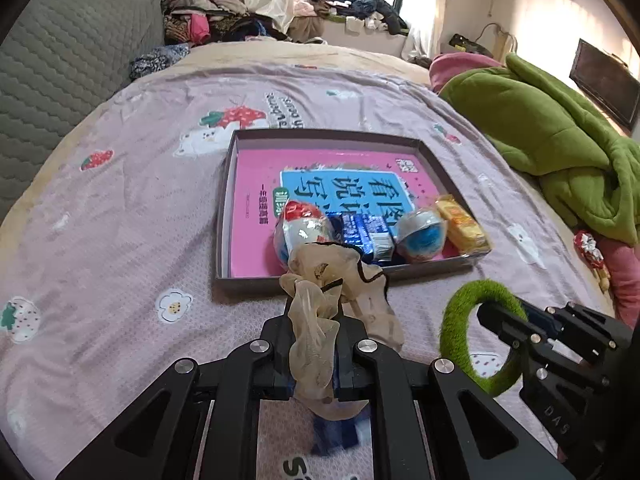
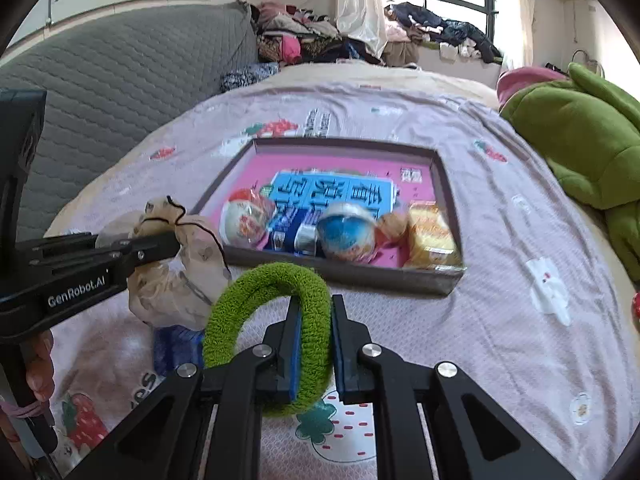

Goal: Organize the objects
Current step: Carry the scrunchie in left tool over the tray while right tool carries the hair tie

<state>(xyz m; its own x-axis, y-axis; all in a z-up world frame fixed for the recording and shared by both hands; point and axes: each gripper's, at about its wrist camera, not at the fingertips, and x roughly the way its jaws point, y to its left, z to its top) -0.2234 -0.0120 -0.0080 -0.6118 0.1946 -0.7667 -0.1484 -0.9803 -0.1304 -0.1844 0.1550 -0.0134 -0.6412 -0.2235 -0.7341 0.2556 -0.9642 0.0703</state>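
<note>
My left gripper [image 1: 314,320] is shut on a beige sheer hair tie with black trim [image 1: 340,268], which is held up off the bed just in front of the shallow box [image 1: 224,208]. In the right wrist view the same left gripper [image 2: 172,244] comes in from the left with the beige tie [image 2: 192,276] bunched around its tip. My right gripper [image 2: 316,308] is shut on a fuzzy green ring [image 2: 264,280], also near the box's front wall [image 2: 348,276]. The left wrist view shows that green ring [image 1: 456,312] and the right gripper [image 1: 492,316] at lower right.
The box holds a pink book [image 1: 256,184], a red-white round packet [image 1: 300,224], a blue packet [image 1: 364,232], a blue ball in clear wrap [image 1: 420,232] and a yellow packet [image 1: 460,220]. A blue packet [image 2: 176,344] lies on the bed. A green blanket [image 1: 540,128] lies right, a grey headboard [image 1: 60,64] left.
</note>
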